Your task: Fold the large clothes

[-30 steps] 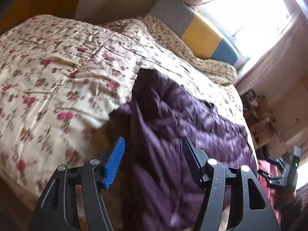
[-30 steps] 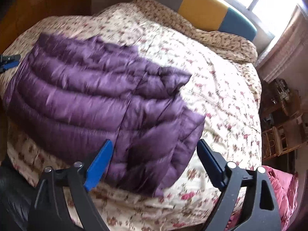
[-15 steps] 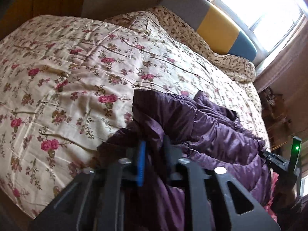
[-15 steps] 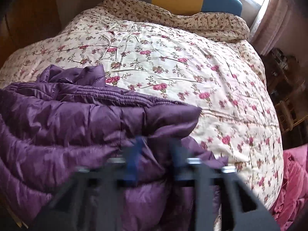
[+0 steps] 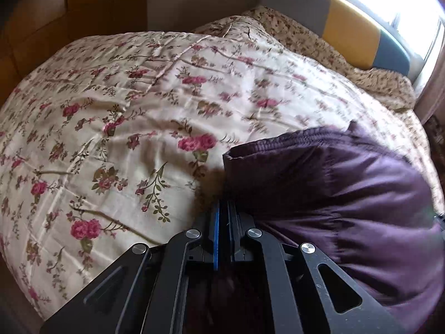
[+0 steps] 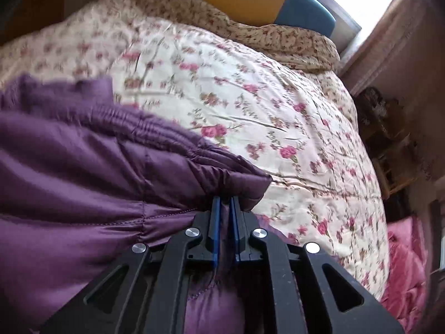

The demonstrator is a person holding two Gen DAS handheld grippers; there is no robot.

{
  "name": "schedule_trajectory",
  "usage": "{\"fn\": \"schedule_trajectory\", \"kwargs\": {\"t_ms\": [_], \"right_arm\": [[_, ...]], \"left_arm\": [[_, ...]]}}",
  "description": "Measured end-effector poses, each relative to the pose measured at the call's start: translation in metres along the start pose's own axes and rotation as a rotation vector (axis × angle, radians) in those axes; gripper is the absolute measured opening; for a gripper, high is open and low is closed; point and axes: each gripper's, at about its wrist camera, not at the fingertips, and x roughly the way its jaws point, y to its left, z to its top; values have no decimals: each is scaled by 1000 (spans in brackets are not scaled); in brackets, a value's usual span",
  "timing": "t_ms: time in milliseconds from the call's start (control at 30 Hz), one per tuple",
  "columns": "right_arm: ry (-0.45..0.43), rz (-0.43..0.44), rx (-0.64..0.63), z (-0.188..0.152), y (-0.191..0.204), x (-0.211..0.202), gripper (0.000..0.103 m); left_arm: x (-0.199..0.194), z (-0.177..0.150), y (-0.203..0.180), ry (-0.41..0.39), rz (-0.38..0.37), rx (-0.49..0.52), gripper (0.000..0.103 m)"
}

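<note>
A purple quilted puffer jacket (image 5: 347, 194) lies on a bed with a floral quilt (image 5: 125, 128). My left gripper (image 5: 224, 206) is shut on the jacket's left corner, by its gathered hem. In the right wrist view the jacket (image 6: 83, 172) fills the left half. My right gripper (image 6: 225, 201) is shut on the jacket's right corner, just below the gathered hem band. The fabric bulges up in front of both grippers. The lower part of the jacket is hidden behind the gripper frames.
A grey, yellow and blue headboard (image 5: 350, 36) and a small-print pillow (image 6: 250, 33) are at the far end under a bright window. Pink fabric (image 6: 403, 264) lies off the bed's right side. Cluttered shelves (image 6: 389, 150) stand at the right.
Both grippers were open over the flat jacket a second ago. They closed on its near corners and have since carried the edge forward, so the jacket bunches and more quilt shows.
</note>
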Motion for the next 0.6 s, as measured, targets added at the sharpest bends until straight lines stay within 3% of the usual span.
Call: {"fn": "schedule_trajectory", "kwargs": {"t_ms": [167, 400, 433, 500, 533, 600], "right_arm": [[-28, -50, -8, -6, 10, 13, 7], [-31, -29, 16, -4, 3, 8, 7], [-30, -24, 22, -4, 2, 6, 8], [-28, -11, 38, -3, -4, 1, 16], [-33, -11, 58, -3, -11, -4, 30], [-48, -3, 94, -1, -19, -13, 52]], "left_arm": [[9, -2, -2, -20, 32, 13, 5], [-1, 3, -7, -15, 64, 34, 6], [-8, 4, -8, -27, 74, 38, 12], [-29, 6, -6, -79, 72, 17, 35], [-41, 6, -5, -110, 61, 3, 53], [-62, 7, -7, -168, 34, -11, 56]]}}
